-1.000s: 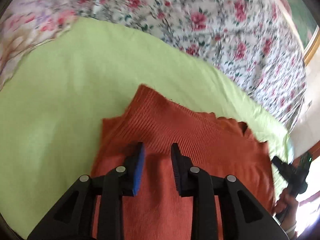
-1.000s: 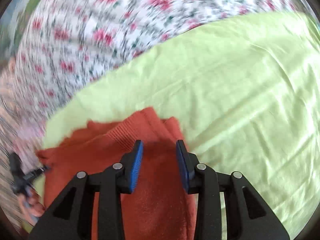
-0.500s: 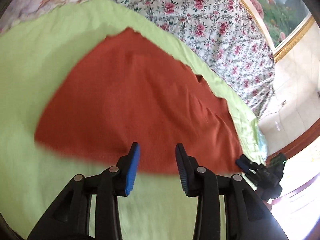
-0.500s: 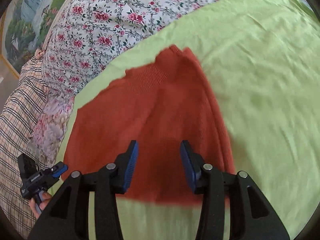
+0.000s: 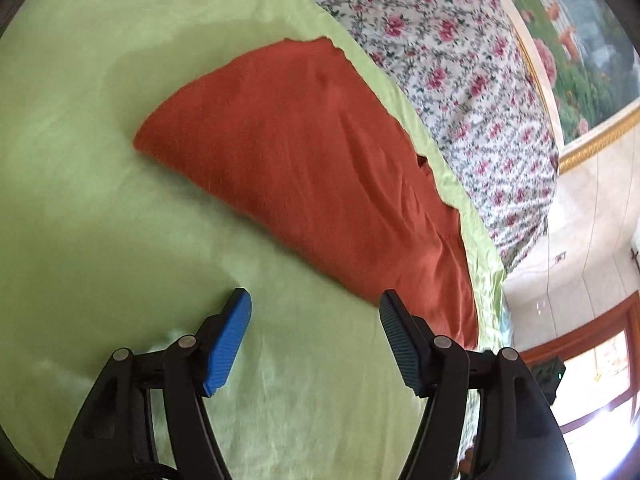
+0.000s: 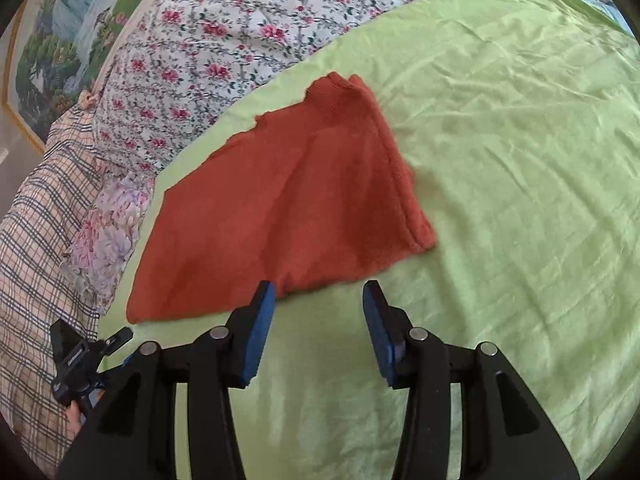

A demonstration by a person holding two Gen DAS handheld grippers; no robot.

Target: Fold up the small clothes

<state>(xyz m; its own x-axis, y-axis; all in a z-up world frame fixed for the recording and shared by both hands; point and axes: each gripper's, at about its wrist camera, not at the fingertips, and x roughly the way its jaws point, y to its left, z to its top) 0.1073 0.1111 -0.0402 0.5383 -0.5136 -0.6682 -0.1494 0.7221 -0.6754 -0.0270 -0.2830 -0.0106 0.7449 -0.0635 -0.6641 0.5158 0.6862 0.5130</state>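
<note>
A rust-orange knit garment [image 5: 304, 160] lies folded flat on the light green sheet [image 5: 100, 200]; it also shows in the right wrist view [image 6: 280, 200]. My left gripper [image 5: 316, 312] is open and empty, above the sheet just short of the garment's near edge. My right gripper [image 6: 318, 300] is open and empty, its left pad level with the garment's near edge. The left gripper also shows at the lower left of the right wrist view [image 6: 84, 356].
A floral quilt [image 6: 224, 40] is bunched along the far side of the green sheet [image 6: 520, 160]. A plaid cloth [image 6: 36, 220] lies at the left. A framed landscape painting [image 5: 580, 48] hangs on the wall behind.
Both grippers have pulled back off the orange garment toward me and opened wider. The garment now lies flat beyond the fingertips instead of under them.
</note>
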